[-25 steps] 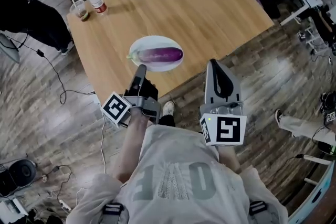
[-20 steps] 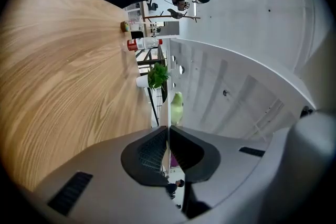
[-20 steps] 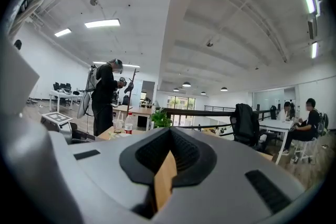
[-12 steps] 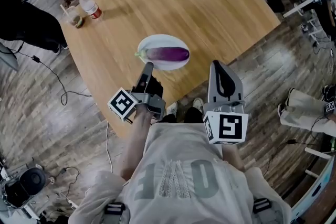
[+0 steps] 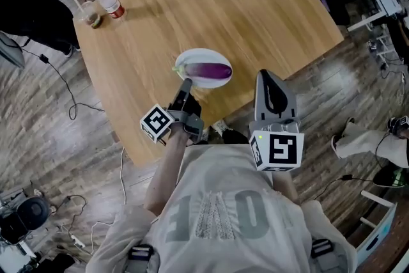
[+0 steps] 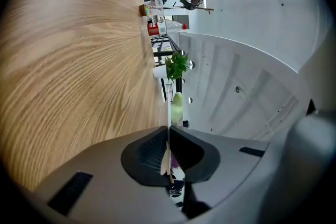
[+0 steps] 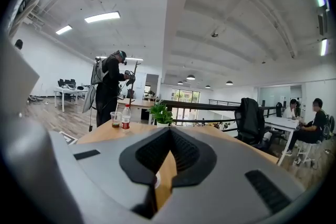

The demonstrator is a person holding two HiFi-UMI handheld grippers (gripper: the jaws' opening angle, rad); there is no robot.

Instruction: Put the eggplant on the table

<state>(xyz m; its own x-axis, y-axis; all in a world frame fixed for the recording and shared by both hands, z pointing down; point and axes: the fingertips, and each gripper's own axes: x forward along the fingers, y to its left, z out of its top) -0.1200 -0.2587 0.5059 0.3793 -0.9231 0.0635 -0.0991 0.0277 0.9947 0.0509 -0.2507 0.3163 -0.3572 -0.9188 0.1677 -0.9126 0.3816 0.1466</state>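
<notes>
Your head camera looks steeply down on the table; both gripper cameras skim level across its top, which all views share.

1 eggplant, 1 plate, 1 btl, 1 cup

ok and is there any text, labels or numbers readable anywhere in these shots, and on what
Shirt: large pale letters, seen from above and creased; an "O" and an "F" show, the full word is not certain.
Bottle: red label, too small to read.
Marker cubes: black and white square patterns, no words.
Nothing else readable.
</notes>
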